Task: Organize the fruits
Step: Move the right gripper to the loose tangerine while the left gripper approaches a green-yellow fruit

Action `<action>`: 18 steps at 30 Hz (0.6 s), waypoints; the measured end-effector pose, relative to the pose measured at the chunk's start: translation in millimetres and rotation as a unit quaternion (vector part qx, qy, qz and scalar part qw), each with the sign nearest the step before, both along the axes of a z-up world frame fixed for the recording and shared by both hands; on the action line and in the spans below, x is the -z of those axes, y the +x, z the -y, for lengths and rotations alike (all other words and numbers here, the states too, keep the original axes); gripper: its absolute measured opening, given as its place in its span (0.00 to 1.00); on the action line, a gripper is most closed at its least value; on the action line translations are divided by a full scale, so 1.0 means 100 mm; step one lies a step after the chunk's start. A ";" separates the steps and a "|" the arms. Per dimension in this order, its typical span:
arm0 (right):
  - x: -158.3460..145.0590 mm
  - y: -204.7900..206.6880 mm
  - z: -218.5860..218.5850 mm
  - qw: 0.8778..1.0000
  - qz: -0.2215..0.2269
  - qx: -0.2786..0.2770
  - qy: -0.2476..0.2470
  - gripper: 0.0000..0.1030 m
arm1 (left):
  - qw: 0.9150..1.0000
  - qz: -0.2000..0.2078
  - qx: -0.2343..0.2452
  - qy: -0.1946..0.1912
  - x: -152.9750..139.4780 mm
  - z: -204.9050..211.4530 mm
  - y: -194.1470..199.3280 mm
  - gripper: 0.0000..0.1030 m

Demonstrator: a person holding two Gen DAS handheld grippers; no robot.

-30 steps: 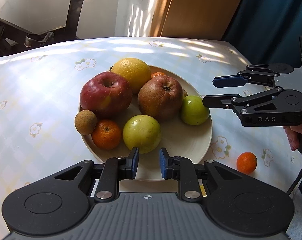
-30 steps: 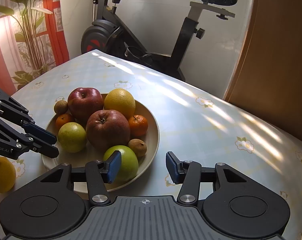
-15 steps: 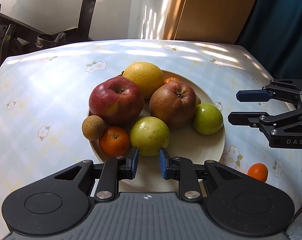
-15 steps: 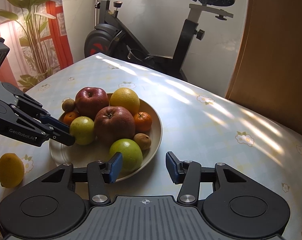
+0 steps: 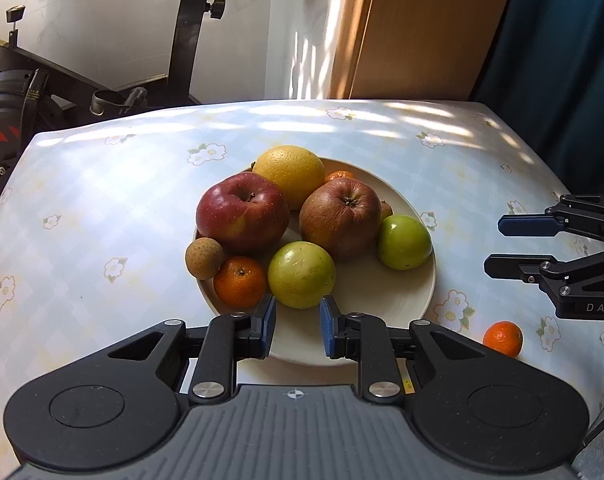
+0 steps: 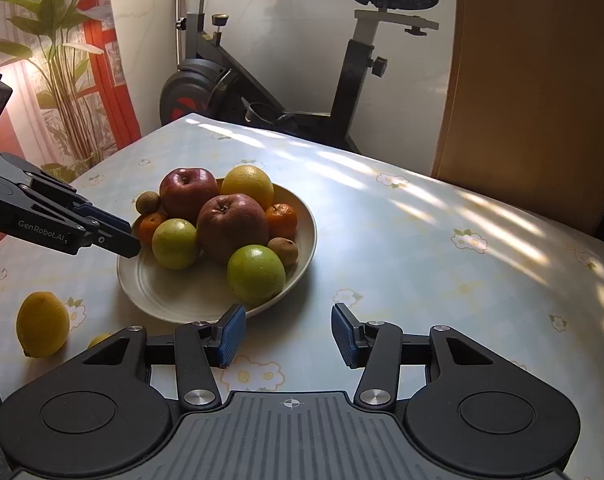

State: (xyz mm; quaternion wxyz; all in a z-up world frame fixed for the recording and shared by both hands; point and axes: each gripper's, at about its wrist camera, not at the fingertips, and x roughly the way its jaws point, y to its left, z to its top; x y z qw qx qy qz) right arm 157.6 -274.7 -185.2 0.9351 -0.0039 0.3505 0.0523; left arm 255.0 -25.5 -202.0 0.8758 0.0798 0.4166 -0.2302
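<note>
A cream plate (image 5: 401, 300) (image 6: 182, 296) on the table holds two red apples, a large yellow citrus, two green fruits, small oranges and small brown fruits. A small orange (image 5: 502, 338) lies loose on the table right of the plate. A lemon (image 6: 42, 325) lies loose on the other side. My left gripper (image 5: 298, 328) is open and empty at the plate's near rim; it also shows in the right wrist view (image 6: 126, 236). My right gripper (image 6: 288, 334) is open and empty, back from the plate; it also shows in the left wrist view (image 5: 497, 246).
The table wears a pale checked cloth with flower prints (image 5: 102, 200). An exercise bike (image 6: 262, 92) stands behind the table by the wall. A potted plant (image 6: 58, 64) stands at the left. A wooden panel (image 5: 417, 28) and a dark curtain are behind.
Both grippers have drawn back and up from the plate. The right gripper has moved away from the green fruit toward the table's edge. Both stay open and empty.
</note>
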 end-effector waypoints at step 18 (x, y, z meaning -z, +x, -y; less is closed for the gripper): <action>0.18 -0.52 -0.12 0.999 0.008 0.025 0.037 0.44 | 0.999 0.023 -0.041 -0.019 -0.25 -0.42 -0.46 0.26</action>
